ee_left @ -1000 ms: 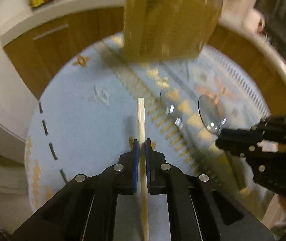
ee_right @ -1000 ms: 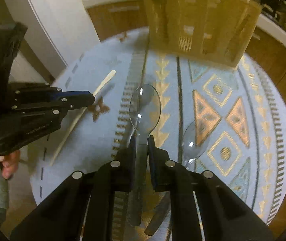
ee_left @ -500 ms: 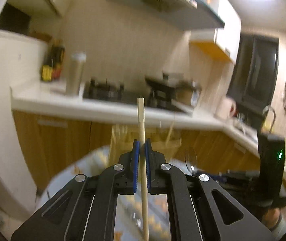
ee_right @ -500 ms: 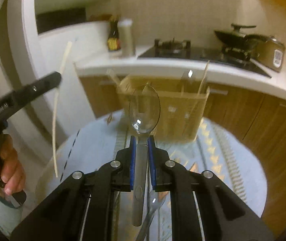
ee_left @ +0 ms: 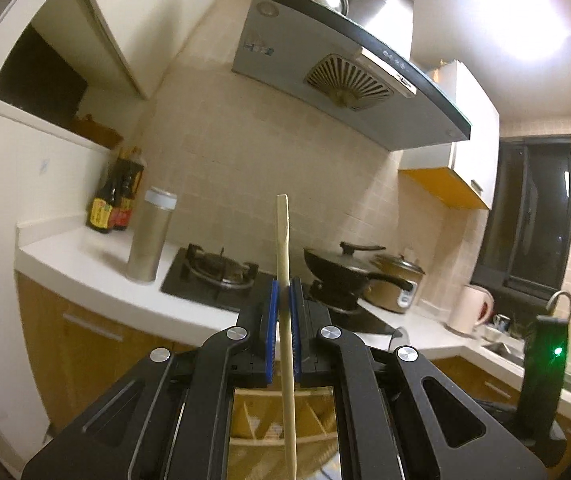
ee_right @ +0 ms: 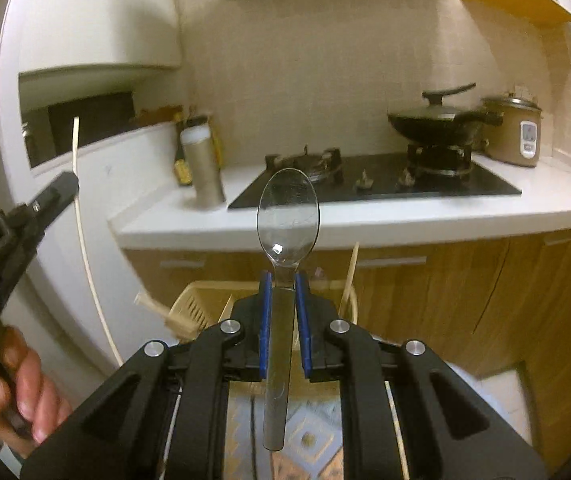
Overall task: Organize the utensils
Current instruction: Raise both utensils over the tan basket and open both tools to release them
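My left gripper (ee_left: 282,284) is shut on a pale wooden chopstick (ee_left: 283,240) that stands upright between its blue pads, high above the table. My right gripper (ee_right: 283,280) is shut on the handle of a clear plastic spoon (ee_right: 287,216), bowl upward. In the right wrist view the left gripper (ee_right: 67,186) shows at the left edge with the chopstick (ee_right: 81,232) and a hand (ee_right: 17,392) on its grip. Below and just beyond the right gripper stands the woven utensil basket (ee_right: 197,308), with several utensils sticking out. A strip of the basket (ee_left: 277,420) shows under the left gripper.
A white kitchen counter (ee_right: 405,216) runs behind, with a gas hob (ee_right: 373,188), a black wok (ee_right: 441,120), a rice cooker (ee_right: 513,132), a metal flask (ee_right: 203,168) and sauce bottles (ee_left: 115,200). Wooden cabinets (ee_right: 485,300) sit below. The patterned tablecloth (ee_right: 305,440) lies beneath.
Both grippers have risen from the tablecloth and tilted up, carrying chopstick and spoon; the views now show the kitchen wall and counter. A second spoon left on the cloth is out of sight.
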